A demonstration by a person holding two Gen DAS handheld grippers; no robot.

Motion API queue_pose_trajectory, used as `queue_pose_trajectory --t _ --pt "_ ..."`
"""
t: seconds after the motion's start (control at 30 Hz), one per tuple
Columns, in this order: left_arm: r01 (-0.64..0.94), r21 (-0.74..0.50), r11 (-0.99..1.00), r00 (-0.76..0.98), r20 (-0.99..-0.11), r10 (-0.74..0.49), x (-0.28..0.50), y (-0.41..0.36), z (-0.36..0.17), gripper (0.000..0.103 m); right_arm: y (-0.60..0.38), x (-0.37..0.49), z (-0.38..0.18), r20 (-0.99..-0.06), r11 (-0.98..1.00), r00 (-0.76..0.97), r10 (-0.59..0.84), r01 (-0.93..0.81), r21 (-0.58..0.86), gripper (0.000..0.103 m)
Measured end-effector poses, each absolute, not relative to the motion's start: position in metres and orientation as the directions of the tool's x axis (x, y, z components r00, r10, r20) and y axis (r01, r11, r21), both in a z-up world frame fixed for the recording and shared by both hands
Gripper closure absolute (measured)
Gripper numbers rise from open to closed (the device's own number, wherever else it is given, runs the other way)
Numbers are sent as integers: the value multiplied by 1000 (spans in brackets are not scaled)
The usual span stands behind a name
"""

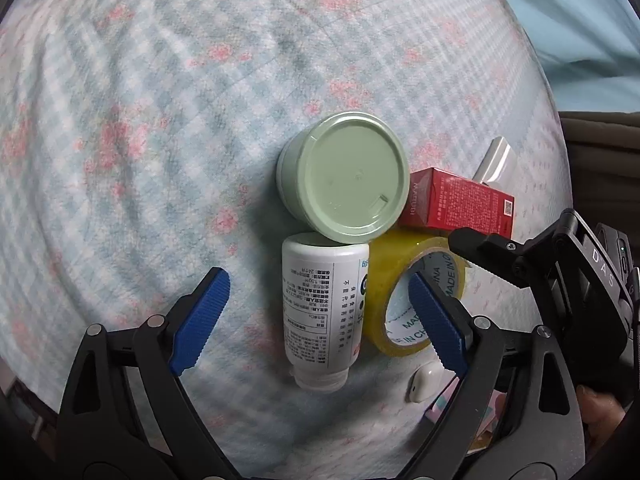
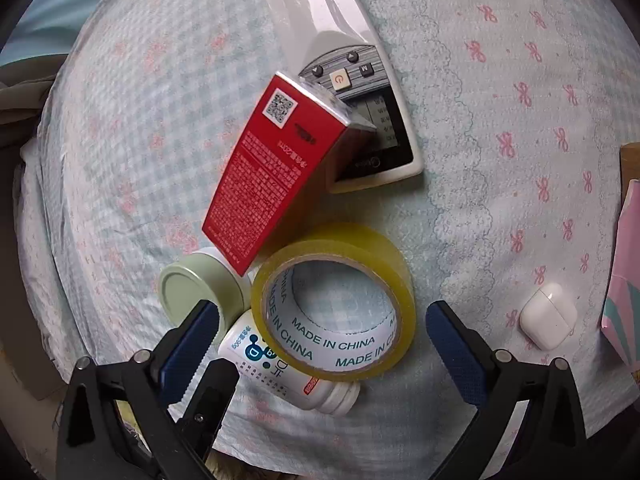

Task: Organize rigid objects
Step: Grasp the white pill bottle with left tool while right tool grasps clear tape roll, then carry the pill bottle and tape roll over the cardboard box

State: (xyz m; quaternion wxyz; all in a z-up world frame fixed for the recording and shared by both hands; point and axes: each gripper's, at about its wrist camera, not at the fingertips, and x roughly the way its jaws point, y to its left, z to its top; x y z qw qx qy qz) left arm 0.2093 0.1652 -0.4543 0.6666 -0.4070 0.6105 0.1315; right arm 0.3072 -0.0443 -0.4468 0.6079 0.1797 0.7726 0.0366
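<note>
A white pill bottle [image 1: 320, 312] lies on its side on the checked bedsheet, between the open blue fingers of my left gripper [image 1: 318, 312]. A pale green round tin [image 1: 348, 176] rests on its far end. A yellow tape roll [image 1: 416, 280] leans beside the bottle, a red box [image 1: 456, 204] behind it. In the right wrist view the tape roll [image 2: 336, 300] lies between the open fingers of my right gripper [image 2: 320, 328], over the bottle [image 2: 288, 376]. The red box [image 2: 268, 176] leans on a white remote [image 2: 344, 76]. The tin [image 2: 200, 284] is at left.
A white earbud case [image 2: 548, 316] lies on the sheet at right, also in the left wrist view [image 1: 424, 376]. A pink patterned card [image 2: 624, 280] sits at the right edge. The right gripper's black finger [image 1: 484, 256] reaches in over the tape roll.
</note>
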Motion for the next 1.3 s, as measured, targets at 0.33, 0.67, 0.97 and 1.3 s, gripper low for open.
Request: queue_pose_trajectory --t 0.33,0.67,0.97,1.3 --pt "-689 -316 652 125 -938 -322 223 159 -484 31 -25 313 -471 -946 965 -249 208 211 156 0" --pt "-649 -233 724 42 -961 -272 230 139 -495 32 -24 302 -506 -924 961 -325 201 250 121 3" --pt "-623 -290 727 85 -948 -306 233 125 -495 55 -22 303 -506 -928 959 -309 208 250 132 5" --pt "-576 -329 748 144 -942 -303 231 118 -467 55 -32 295 -487 -940 958 -252 229 230 172 6"
